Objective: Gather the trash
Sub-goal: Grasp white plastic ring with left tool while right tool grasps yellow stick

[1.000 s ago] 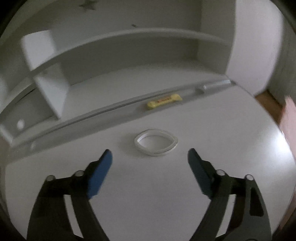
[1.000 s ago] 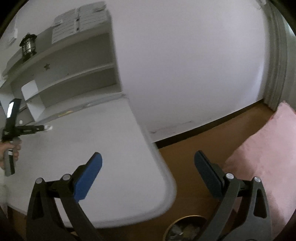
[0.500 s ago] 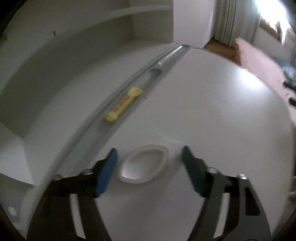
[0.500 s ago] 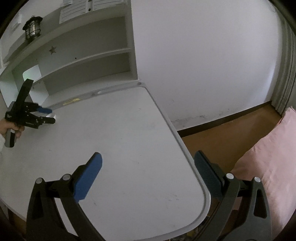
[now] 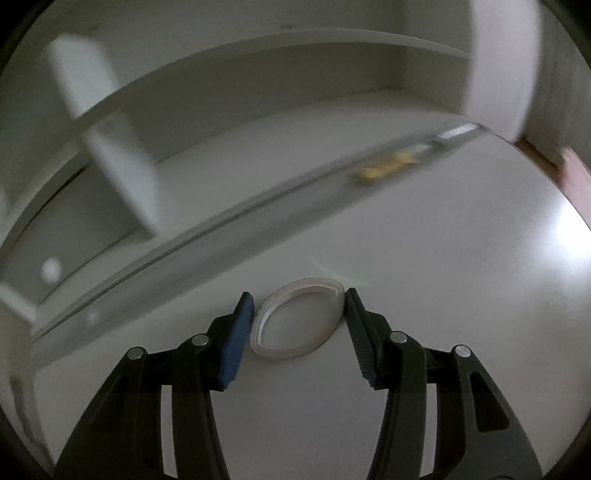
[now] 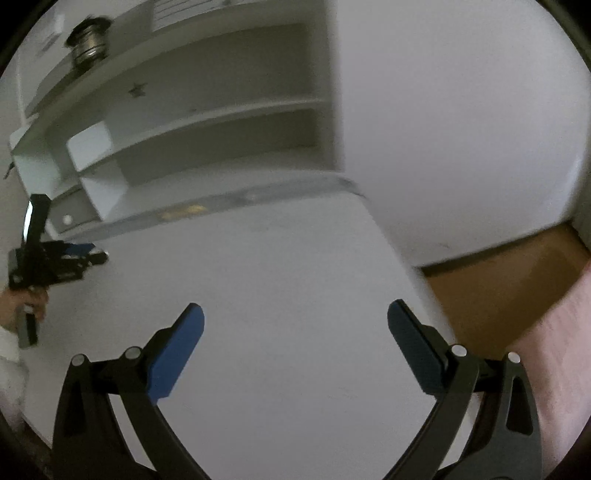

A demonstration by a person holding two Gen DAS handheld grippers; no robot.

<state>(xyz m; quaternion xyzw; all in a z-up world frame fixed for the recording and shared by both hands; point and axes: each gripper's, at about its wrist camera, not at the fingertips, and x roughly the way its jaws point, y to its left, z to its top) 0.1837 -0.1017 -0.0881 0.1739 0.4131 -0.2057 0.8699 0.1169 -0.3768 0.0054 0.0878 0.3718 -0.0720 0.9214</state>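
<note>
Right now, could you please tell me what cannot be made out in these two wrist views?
- Left wrist view: the yellow oblong item in the desk groove is motion-blurred; its print is unreadable.
- Left wrist view: whether the left gripper, whose jaws have just been closing, touches the flattened white ring is unclear.
- Right wrist view: the ring is too small and hidden by the left gripper.
- Right wrist view: the right gripper is open and empty; the metal lantern is blurred.

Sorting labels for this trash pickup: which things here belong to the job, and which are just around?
Job: white ring between the left gripper's closing jaws; yellow wrapper in the desk groove.
Just around: lantern, star sticker, papers, pink cushion.
</note>
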